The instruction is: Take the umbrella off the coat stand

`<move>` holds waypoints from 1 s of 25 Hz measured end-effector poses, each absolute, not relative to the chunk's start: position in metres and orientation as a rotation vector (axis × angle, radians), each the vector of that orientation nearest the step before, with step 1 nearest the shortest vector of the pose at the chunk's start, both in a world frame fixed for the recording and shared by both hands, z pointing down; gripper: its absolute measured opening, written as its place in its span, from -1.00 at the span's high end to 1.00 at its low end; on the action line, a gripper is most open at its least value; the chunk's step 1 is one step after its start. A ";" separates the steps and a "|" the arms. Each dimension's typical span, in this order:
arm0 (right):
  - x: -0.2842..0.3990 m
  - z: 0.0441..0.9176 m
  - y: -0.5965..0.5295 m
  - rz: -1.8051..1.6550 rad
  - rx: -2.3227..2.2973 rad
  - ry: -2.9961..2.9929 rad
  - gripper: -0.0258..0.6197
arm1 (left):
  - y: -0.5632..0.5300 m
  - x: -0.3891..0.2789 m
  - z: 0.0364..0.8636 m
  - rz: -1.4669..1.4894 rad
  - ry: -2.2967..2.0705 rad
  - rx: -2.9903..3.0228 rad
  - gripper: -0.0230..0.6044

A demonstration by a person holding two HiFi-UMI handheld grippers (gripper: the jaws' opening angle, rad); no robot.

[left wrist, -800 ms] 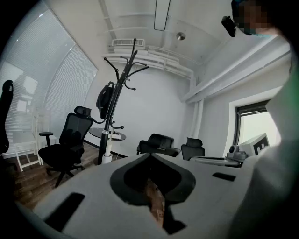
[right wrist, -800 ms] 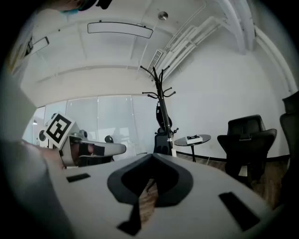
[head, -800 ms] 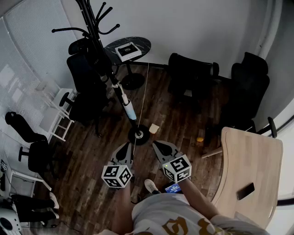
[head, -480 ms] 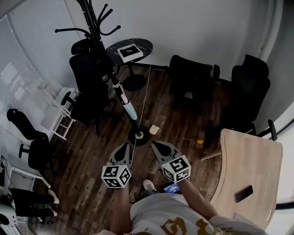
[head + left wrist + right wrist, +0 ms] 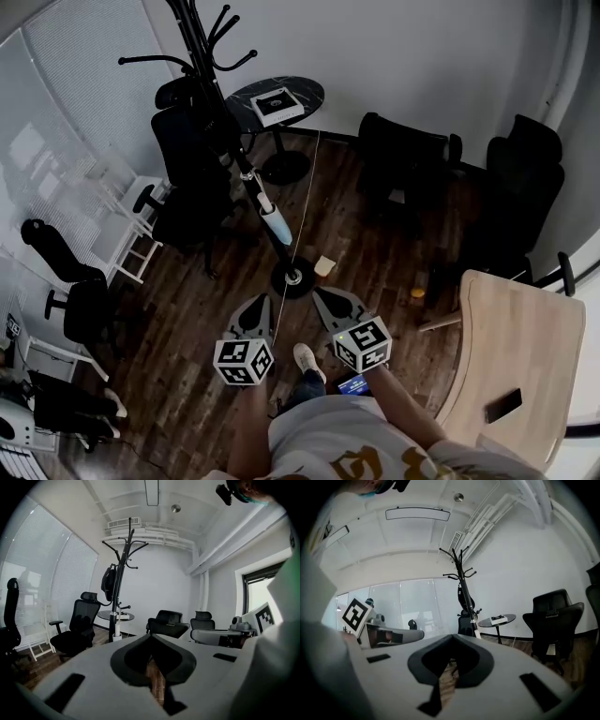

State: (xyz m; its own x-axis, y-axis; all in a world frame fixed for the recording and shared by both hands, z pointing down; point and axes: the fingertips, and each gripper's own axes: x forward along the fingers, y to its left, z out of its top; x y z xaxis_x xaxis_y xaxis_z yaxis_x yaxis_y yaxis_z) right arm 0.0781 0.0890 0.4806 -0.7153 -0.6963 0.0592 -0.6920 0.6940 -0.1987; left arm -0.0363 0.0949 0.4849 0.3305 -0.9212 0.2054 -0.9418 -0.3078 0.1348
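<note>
With jaws pressed together and nothing between them, left gripper [image 5: 258, 305] and right gripper [image 5: 326, 295] hover side by side over wood floor [image 5: 187, 309]. Umbrella [image 5: 272, 217] hangs slanted on coat stand [image 5: 202, 56], pale end lowest, apart from both.

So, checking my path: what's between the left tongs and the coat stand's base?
Head view: bare wood floor and a thin pale line between left tongs and stand base.

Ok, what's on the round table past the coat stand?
One flat box, dark with a pale border, lies on the round table. Anything beneath the box is covered.
</note>
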 end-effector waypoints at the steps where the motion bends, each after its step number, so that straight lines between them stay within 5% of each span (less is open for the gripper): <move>1: 0.077 0.483 0.084 -0.322 -1.186 2.873 0.88 | 0.089 -0.039 0.487 0.125 -1.691 2.362 0.86; 25: -0.027 0.527 -0.155 -0.398 -1.377 2.901 0.88 | -0.177 -0.129 0.513 0.054 -1.489 2.448 0.86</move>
State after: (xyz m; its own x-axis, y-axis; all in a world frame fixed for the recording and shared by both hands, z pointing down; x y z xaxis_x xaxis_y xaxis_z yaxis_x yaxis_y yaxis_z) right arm -0.0272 -0.1554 0.5272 -0.6340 -0.7500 0.1887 -0.7731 0.6083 -0.1798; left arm -0.1294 -0.1768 0.5129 0.4697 -0.8657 0.1733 -0.8760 -0.4326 0.2132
